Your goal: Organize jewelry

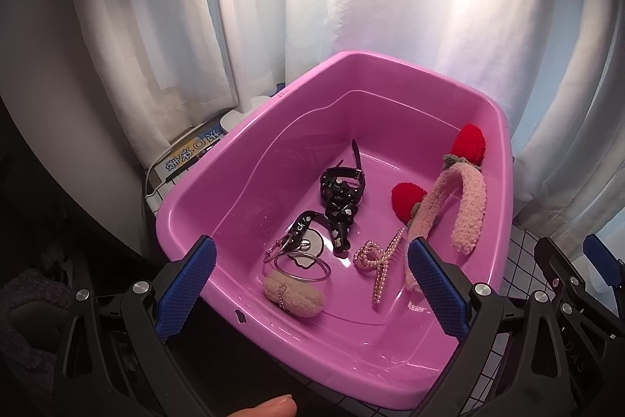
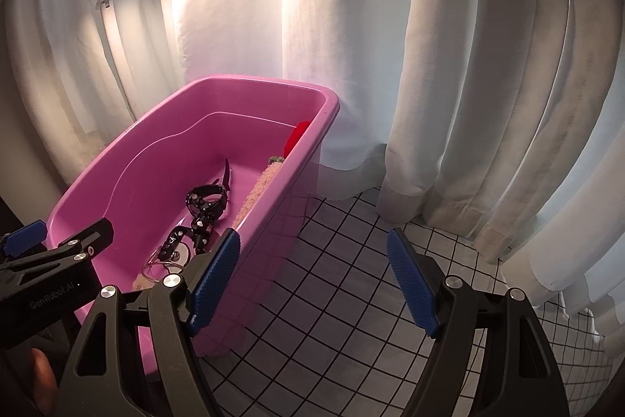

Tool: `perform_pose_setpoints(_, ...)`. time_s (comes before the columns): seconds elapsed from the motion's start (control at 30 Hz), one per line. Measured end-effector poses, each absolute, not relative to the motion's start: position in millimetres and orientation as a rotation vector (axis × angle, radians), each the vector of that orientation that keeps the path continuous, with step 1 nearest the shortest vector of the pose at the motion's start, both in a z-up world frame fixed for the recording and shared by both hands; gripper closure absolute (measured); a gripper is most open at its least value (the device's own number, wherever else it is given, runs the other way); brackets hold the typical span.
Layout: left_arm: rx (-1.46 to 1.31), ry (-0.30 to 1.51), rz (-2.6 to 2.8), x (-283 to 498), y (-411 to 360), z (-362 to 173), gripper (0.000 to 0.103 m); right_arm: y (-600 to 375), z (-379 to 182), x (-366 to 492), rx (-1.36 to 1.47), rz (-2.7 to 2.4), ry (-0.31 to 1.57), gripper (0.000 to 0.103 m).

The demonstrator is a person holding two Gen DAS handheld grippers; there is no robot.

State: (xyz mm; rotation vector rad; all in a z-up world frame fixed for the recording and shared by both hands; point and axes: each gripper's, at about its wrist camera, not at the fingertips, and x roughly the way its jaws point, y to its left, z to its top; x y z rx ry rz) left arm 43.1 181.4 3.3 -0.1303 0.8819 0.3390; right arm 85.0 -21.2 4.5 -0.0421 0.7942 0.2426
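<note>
On the grid-patterned white tabletop (image 2: 351, 280), backed by pale hanging curtains (image 2: 468, 65), I see a large pink plastic tub (image 1: 218, 182) that holds all the jewelry. My left tongs (image 1: 312, 284) hang over the tub's near rim, their blue-padded fingers (image 1: 187, 292) spread wide apart with nothing between them. My right tongs (image 2: 312, 284) sit just beside the tub's outer wall, over bare tabletop, likewise spread apart and gripping nothing.

Inside the tub, a fuzzy pink headband with two red pompom ears (image 1: 468, 206) leans against the right wall. Near the middle of the floor lies a black studded strap accessory (image 1: 340, 198), with a lettered black strap and metal rings (image 1: 297, 245) just beside it toward me. A fluffy beige scrunchie with a small bead chain (image 1: 293, 294) rests near the front wall, touching the large ring. Between scrunchie and headband lies a pink beaded hair claw (image 1: 377, 258).
</note>
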Motion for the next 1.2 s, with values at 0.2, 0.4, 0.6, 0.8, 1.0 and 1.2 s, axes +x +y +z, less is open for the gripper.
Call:
perform_pose_setpoints(0.2, -0.125, 0.877, 0.332, 36, 173, 7, 0.006, -31, 8, 77, -0.034, 0.242, 0.787, 0.029)
perform_pose_setpoints(0.4, -0.114, 0.869, 0.328, 29, 163, 11, 0.006, -41, 11, 70, -0.027, 0.242, 0.780, 0.029)
perform_pose_setpoints(0.6, -0.112, 0.862, 0.328, 24, 156, 14, 0.006, -50, 13, 65, -0.022, 0.245, 0.773, 0.029)
perform_pose_setpoints(0.8, -0.112, 0.859, 0.331, 19, 151, 17, 0.006, -55, 14, 62, -0.019, 0.254, 0.771, 0.029)
perform_pose_setpoints(1.0, -0.111, 0.857, 0.330, 17, 151, 17, 0.006, -56, 16, 59, -0.021, 0.261, 0.766, 0.029)
perform_pose_setpoints(1.2, -0.110, 0.855, 0.333, 14, 151, 20, 0.006, -58, 15, 58, -0.017, 0.262, 0.766, 0.029)
